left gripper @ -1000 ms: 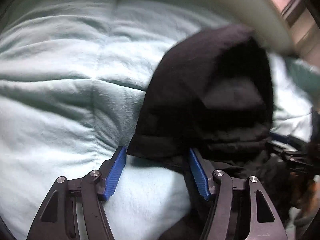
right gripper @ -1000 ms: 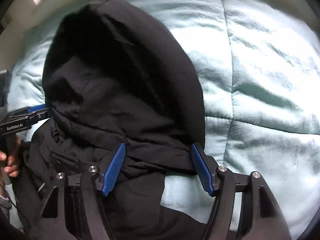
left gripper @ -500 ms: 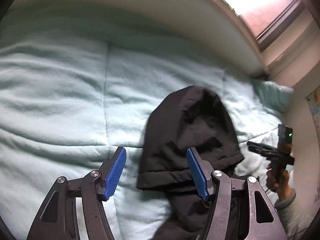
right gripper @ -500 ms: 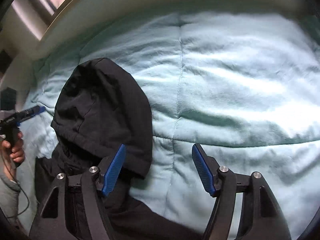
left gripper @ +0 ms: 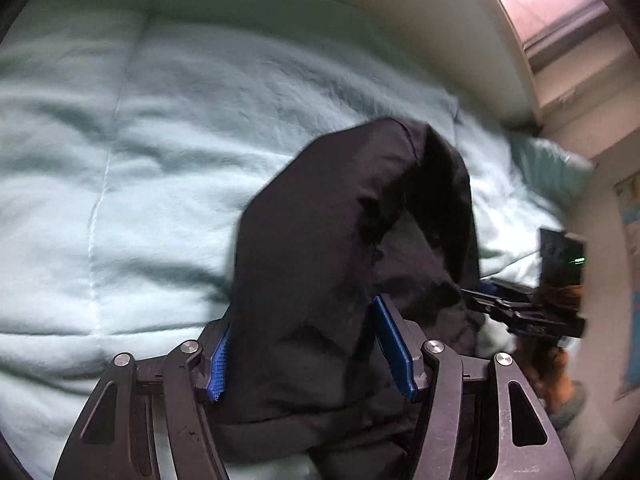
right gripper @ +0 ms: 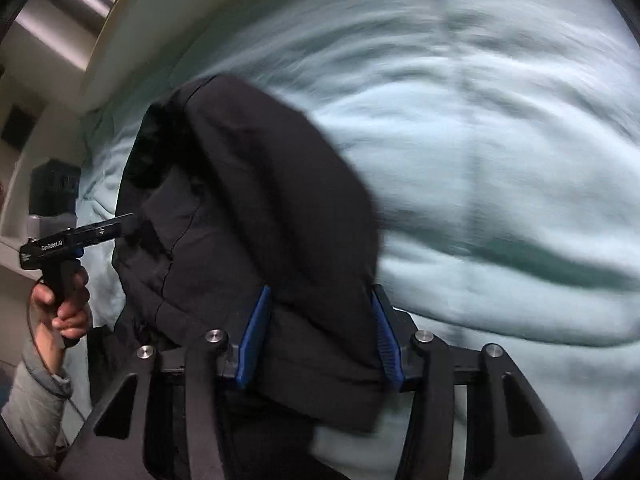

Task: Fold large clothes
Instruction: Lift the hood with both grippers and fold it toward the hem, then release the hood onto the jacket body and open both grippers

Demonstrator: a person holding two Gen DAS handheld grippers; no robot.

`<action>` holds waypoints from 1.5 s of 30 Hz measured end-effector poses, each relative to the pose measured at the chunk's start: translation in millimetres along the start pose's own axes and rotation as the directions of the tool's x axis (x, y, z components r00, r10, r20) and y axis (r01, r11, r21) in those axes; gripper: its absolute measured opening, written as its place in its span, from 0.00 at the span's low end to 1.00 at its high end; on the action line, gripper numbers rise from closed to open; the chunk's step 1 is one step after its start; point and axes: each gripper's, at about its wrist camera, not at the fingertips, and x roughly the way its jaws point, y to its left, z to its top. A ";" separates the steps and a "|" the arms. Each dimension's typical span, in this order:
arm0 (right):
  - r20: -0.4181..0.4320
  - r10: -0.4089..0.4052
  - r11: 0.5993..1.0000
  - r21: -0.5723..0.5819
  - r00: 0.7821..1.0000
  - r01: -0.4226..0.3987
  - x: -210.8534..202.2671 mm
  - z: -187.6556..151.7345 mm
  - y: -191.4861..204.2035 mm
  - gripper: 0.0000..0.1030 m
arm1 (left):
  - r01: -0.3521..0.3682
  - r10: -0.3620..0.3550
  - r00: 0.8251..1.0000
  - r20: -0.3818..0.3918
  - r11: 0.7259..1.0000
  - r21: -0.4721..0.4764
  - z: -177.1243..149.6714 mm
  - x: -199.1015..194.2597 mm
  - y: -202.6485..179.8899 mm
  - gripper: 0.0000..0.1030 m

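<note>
A black hooded jacket [left gripper: 344,240] lies on a pale green quilted bedspread [left gripper: 120,168]. Its hood points away from me in both views. My left gripper [left gripper: 304,340] has its blue pads wide apart with the hood's left edge bunched between them. My right gripper [right gripper: 320,332] also stands with pads apart and the hood's right side [right gripper: 272,208] between them. The pads do not visibly pinch the cloth. The jacket's body is hidden below both grippers.
A cream headboard or wall edge [left gripper: 420,20] runs behind the bed, with a window [left gripper: 560,0] at the far corner. The other hand-held gripper shows at the edge of each view [left gripper: 528,312] [right gripper: 68,240]. A green pillow [left gripper: 548,164] lies at the bed's corner.
Both grippers have pushed forward again onto the hood after pulling back half a second ago. The hood now sits between each pair of pads. The views are motion-blurred.
</note>
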 end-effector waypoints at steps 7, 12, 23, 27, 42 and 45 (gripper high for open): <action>0.137 -0.171 0.950 -0.238 0.976 0.200 -56.5 -22.9 57.1 0.18 | -0.071 0.054 0.991 0.123 0.987 0.146 -30.6 -58.7 -35.2 0.16; 0.274 -0.210 0.901 -0.319 0.939 0.295 -120.1 -66.5 103.7 0.17 | -0.094 0.036 0.977 0.209 0.958 0.273 -91.8 -127.2 -77.3 0.14; 0.340 -0.373 0.910 -0.047 0.863 0.412 -219.4 -252.4 133.2 0.17 | -0.238 0.189 0.967 0.173 0.915 0.327 -291.2 -194.5 -131.9 0.16; 0.143 -0.351 0.936 0.050 0.925 0.348 -209.6 -297.3 107.3 0.18 | -0.244 0.246 0.969 0.016 0.946 0.215 -353.5 -187.3 -103.5 0.16; 0.166 -0.123 0.992 -0.016 0.978 0.128 -209.5 -167.5 205.0 0.55 | -0.068 0.045 0.987 0.153 0.987 0.149 -212.3 -211.8 -168.8 0.20; 0.061 -0.104 0.993 -0.046 0.993 0.107 -172.1 -185.8 216.2 0.55 | 0.011 -0.014 1.000 0.023 0.992 0.125 -224.8 -169.7 -157.4 0.20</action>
